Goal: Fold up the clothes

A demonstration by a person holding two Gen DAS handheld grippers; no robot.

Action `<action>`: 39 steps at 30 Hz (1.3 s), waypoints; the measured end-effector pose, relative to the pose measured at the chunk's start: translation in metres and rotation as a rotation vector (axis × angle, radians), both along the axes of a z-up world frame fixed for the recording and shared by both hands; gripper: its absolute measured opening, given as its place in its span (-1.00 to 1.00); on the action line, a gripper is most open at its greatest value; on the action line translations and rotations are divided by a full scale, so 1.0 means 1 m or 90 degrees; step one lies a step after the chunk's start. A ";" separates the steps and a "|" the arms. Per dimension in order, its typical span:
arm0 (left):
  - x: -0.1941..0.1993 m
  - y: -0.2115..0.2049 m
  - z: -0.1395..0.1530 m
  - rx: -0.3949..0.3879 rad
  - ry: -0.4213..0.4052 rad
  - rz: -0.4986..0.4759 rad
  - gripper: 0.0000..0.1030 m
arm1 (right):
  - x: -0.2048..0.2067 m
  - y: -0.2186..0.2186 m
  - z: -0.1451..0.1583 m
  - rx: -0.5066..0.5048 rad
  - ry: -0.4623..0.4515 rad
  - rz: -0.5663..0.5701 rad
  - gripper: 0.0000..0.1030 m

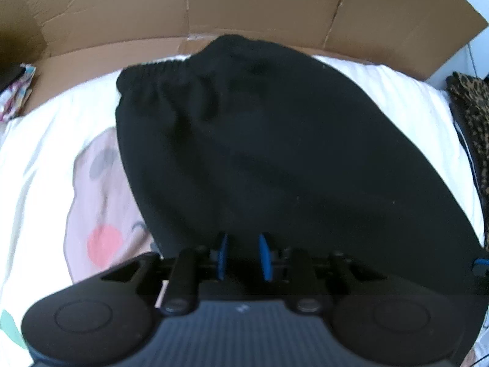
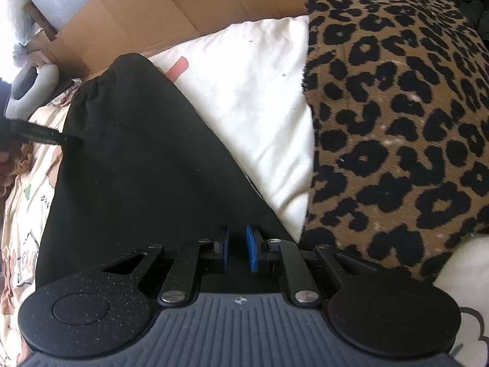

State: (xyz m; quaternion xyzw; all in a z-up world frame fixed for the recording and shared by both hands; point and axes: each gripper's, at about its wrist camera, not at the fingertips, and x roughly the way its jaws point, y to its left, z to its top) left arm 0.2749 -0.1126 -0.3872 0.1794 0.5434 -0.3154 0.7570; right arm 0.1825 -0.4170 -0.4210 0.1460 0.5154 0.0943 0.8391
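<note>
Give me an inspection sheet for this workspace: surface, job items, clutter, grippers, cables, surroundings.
Surface: white bedding with cartoon prints, soft and creased.
Job's things: black garment spread out, elastic waistband at the far end.
Clutter: leopard-print fabric piled on the right, beside the black garment.
Grippers: left gripper and right gripper both over the garment's near edge, jaws narrowly parted; grip on the cloth cannot be told.
Cables: nothing seen for certain; a black strap-like strip lies at the left.
Surroundings: flattened cardboard standing behind the bed.
</note>
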 end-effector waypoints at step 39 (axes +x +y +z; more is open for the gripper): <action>-0.155 0.054 -0.002 0.000 0.169 -0.117 -0.41 | -0.032 0.001 0.015 -0.070 0.051 0.018 -0.64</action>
